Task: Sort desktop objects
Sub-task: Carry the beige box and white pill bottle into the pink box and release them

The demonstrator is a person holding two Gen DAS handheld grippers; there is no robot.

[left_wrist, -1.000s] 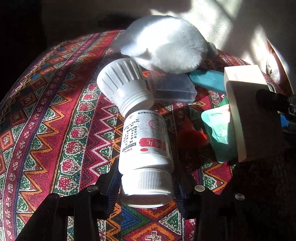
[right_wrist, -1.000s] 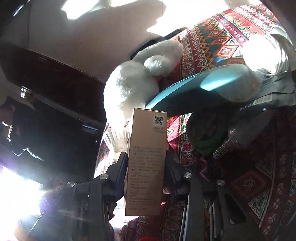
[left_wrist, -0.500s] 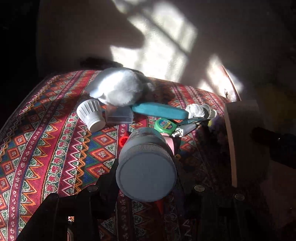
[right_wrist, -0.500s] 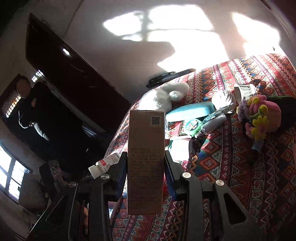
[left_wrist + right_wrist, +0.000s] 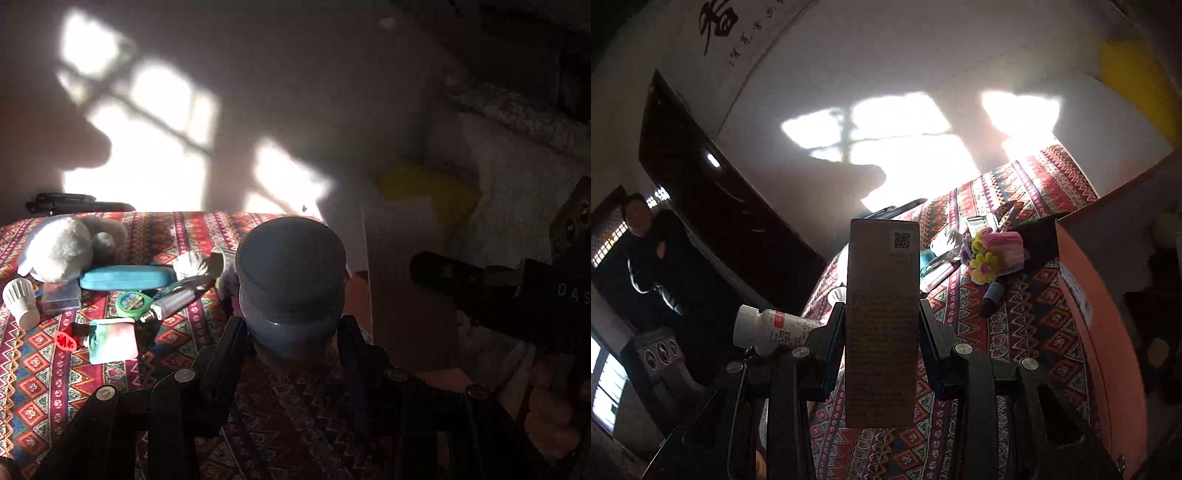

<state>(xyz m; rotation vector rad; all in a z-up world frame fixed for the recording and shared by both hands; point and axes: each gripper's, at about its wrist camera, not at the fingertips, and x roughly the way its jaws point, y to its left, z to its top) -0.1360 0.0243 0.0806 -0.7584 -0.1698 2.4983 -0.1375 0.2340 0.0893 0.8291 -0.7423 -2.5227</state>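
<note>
At lower centre of each wrist view, a load is gripped: bottle [image 5: 291,280] in the left claw [image 5: 291,332], light and slippery; carton [image 5: 882,317] in the right claw [image 5: 882,339], crushable, clamped mid-length.

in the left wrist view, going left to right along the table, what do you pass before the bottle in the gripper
white bulb → clear plastic case → red clip → mint and pink pouch → round green tape measure → silver-based bulb → pill bottle held in the left gripper.
</note>
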